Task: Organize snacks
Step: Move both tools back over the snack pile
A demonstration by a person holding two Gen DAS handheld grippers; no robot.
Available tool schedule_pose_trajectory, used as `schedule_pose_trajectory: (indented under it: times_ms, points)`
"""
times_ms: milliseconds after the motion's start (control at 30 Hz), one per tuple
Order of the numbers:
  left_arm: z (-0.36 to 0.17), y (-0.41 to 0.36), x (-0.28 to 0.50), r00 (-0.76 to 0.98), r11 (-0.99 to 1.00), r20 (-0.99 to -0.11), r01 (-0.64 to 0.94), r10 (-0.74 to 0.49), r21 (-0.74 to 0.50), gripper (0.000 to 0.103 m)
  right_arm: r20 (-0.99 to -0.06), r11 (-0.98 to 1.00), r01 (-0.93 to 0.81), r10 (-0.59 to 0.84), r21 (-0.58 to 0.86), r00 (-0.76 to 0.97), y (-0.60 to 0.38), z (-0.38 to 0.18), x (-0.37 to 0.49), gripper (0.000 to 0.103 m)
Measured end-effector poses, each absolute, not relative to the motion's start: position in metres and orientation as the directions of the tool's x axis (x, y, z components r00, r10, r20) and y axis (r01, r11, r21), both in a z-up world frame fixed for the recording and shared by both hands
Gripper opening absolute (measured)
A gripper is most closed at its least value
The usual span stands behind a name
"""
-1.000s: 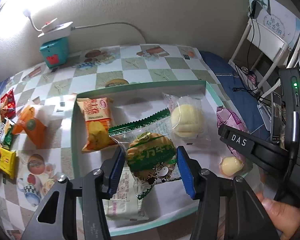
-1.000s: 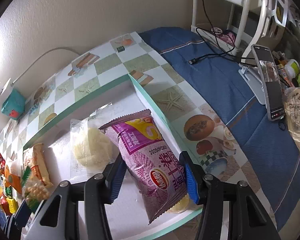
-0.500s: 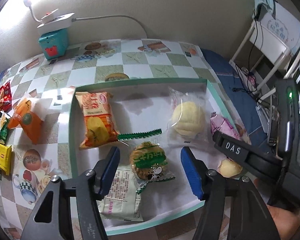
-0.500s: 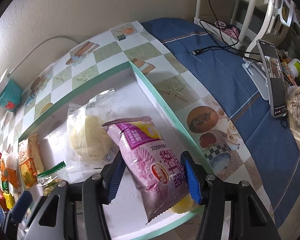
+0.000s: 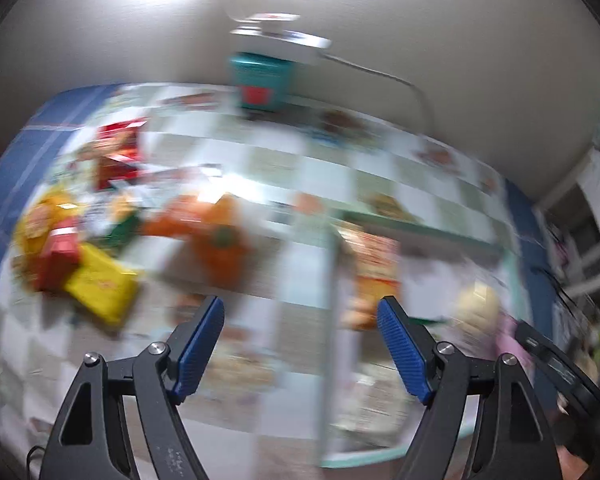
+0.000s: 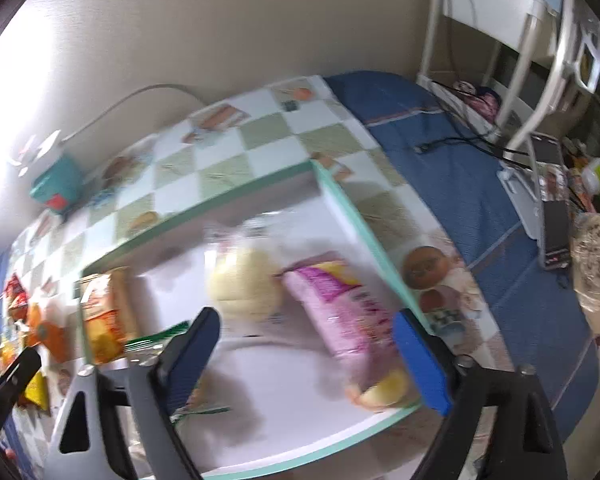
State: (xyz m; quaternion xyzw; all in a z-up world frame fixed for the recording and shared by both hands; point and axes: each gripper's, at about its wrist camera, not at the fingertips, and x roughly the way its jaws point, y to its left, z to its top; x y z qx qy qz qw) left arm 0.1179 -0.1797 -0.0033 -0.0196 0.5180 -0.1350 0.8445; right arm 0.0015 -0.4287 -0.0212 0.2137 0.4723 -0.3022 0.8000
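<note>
The white tray with a green rim (image 6: 260,184) holds several snacks: a purple chip bag (image 6: 340,304), a pale round bun (image 6: 244,284) and an orange-yellow packet (image 6: 104,316). My right gripper (image 6: 306,356) is open and empty above the tray's front. My left gripper (image 5: 300,344) is open and empty over the checkered cloth beside the tray's left rim (image 5: 332,280). The left wrist view is blurred. Loose snacks lie to its left: an orange packet (image 5: 220,240), a yellow packet (image 5: 100,284) and red packets (image 5: 116,148).
A teal box (image 5: 260,80) with a white power strip and cable stands at the wall. A blue cloth (image 6: 460,184), a phone on a stand (image 6: 552,200) and a white rack (image 6: 500,20) lie to the right of the table.
My left gripper has let go of the green round cookie pack in the tray and swung left towards the loose snacks. My right gripper has opened off the purple chip bag and pulled back.
</note>
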Motion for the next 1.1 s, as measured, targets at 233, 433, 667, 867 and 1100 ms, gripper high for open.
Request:
schedule_pose_trajectory:
  times_ms: [233,433,667,867,1100]
  points:
    - [-0.01,-0.095,0.145,0.461,0.996,-0.885,-0.017,-0.066,-0.083,0.08,-0.887,0.813,0.576,-0.202,0.084,0.415,-0.383,-0.021,0.026,0.103]
    - [-0.012,-0.041,0.154,0.455,0.99,-0.891,-0.134,0.015,-0.052,0.089,-0.887,0.857,0.499,-0.128,0.126,0.443,-0.339,-0.023,0.045,0.103]
    - [-0.013,0.017,0.157,0.448,0.966,-0.889,-0.257,0.091,-0.031,0.097,-0.885,0.893,0.41,-0.03,0.185,0.464,-0.284,-0.028,0.065,0.103]
    - [-0.023,0.066,0.157,0.416,0.923,-0.898,-0.385,0.144,-0.031,0.098,-0.889,0.927,0.333,0.004,0.176,0.458,-0.237,-0.035,0.079,0.103]
    - [-0.038,0.099,0.162,0.387,0.906,-0.912,-0.422,0.14,-0.04,0.098,-0.904,0.941,0.298,0.017,0.159,0.427,-0.211,-0.048,0.09,0.103]
